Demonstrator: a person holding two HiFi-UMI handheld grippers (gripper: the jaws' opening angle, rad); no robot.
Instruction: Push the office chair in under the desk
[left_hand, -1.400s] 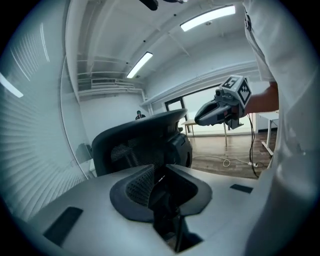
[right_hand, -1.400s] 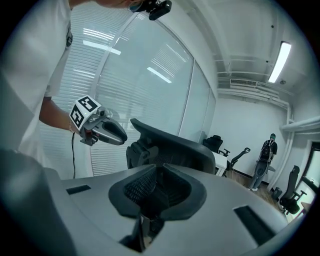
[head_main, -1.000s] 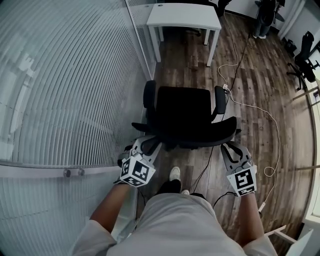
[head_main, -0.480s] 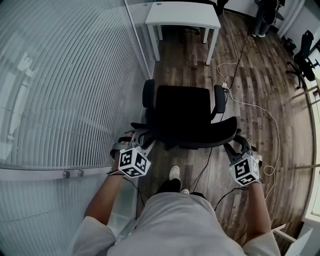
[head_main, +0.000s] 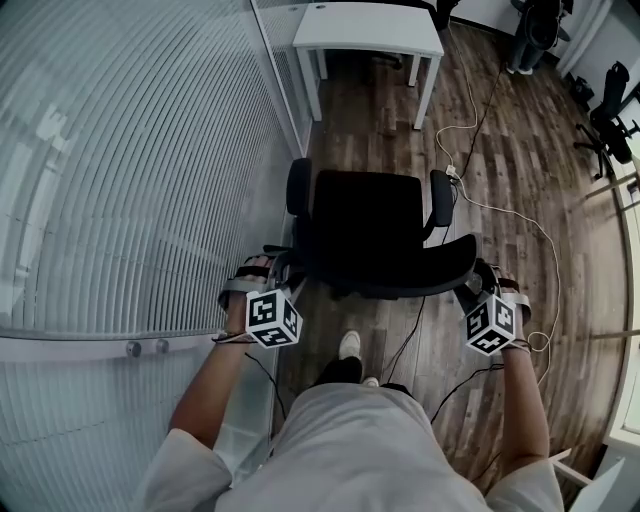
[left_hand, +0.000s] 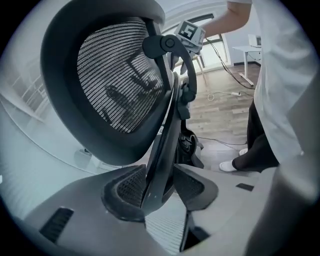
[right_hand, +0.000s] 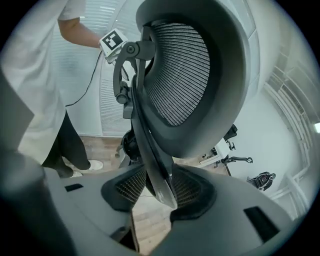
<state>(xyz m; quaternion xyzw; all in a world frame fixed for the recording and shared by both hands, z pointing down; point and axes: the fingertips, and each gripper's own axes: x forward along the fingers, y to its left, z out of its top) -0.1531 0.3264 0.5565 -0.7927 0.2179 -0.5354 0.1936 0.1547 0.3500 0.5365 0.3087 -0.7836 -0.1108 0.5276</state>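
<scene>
1. There is 1 black office chair (head_main: 370, 235) with 2 armrests (head_main: 298, 187), 1 white bench (head_main: 368, 25) and 2 claws.
2. The left claw (head_main: 266, 272) is at the left end of the chair's back. The right claw (head_main: 487, 282) is at the right end.
3. Both claws have just been opening. Each one now stands open with a thin dark bar (left_hand: 162, 150) of the chair's back between its jaws (the pads do not squeeze it).
4. The chair is well apart from the bench and not under it. Bare wood floor (head_main: 350, 130) lies between them.
5. A striped glass wall (head_main: 130, 150) runs just beside the chair's left side. 1 white cable (head_main: 505, 212) lies on the floor near its right side.
6. In the head view the seat hides what is under the chair. The top edge of that view cuts off the far side of the bench.
</scene>
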